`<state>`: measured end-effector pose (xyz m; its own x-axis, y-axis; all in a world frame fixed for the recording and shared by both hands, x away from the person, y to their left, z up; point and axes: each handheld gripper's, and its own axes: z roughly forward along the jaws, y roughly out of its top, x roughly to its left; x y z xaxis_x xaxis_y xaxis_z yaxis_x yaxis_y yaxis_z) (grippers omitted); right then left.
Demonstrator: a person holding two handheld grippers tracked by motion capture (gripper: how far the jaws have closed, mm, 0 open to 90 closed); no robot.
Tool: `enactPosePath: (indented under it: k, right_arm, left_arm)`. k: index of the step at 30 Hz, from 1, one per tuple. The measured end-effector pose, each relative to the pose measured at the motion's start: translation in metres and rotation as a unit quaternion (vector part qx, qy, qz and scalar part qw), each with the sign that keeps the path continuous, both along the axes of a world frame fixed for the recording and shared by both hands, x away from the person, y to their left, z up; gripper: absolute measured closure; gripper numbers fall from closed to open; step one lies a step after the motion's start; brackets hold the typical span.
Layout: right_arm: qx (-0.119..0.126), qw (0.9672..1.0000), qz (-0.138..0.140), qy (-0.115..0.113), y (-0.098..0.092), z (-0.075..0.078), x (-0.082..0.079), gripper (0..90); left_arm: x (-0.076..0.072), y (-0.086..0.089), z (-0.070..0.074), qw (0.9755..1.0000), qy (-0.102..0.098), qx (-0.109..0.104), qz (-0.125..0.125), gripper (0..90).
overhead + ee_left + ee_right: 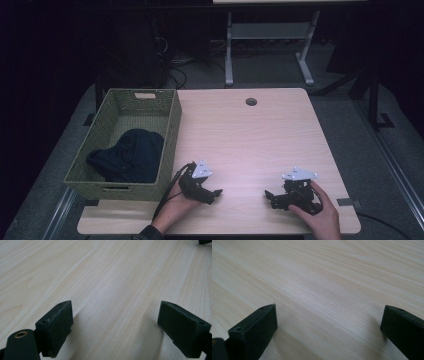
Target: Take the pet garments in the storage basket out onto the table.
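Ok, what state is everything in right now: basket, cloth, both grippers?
Green woven basket: upright on the table's left edge, open top.
Dark cloth: crumpled inside the basket.
Left gripper: open, nothing between the jaws, low over the bare table.
Right gripper: open, nothing between the jaws, low over the table.

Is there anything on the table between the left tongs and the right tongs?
No. In the high view the stretch of table between the left tongs and the right tongs is bare wood; both stand open.
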<state>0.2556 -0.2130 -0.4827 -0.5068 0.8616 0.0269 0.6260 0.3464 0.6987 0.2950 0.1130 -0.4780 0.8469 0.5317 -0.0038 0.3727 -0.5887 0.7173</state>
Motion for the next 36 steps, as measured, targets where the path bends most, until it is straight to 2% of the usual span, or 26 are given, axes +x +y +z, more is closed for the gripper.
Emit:
enactPosePath:
  k: [17, 18, 24, 36]
  right_arm:
    - [0.001, 1.0000, -0.002, 0.002, 0.000, 0.000, 0.000, 0.5]
    - [0.001, 1.0000, -0.002, 0.002, 0.000, 0.000, 0.000, 0.4]
    - [0.001, 1.0000, -0.002, 0.002, 0.000, 0.000, 0.000, 0.4]
    - [0.001, 1.0000, -0.001, 0.002, 0.000, 0.000, 0.000, 0.4]
  left_arm:
    - [-0.001, -0.001, 0.005, 0.9998, 0.009, 0.012, 0.011, 13.4]
    - [-0.001, -0.001, 0.006, 0.9998, 0.008, 0.017, 0.010, 13.4]
    - [0.000, 0.000, 0.014, 0.9998, -0.004, 0.016, 0.015, 13.4]
    - [0.002, 0.003, 0.024, 0.9997, -0.007, 0.009, 0.019, 13.6]
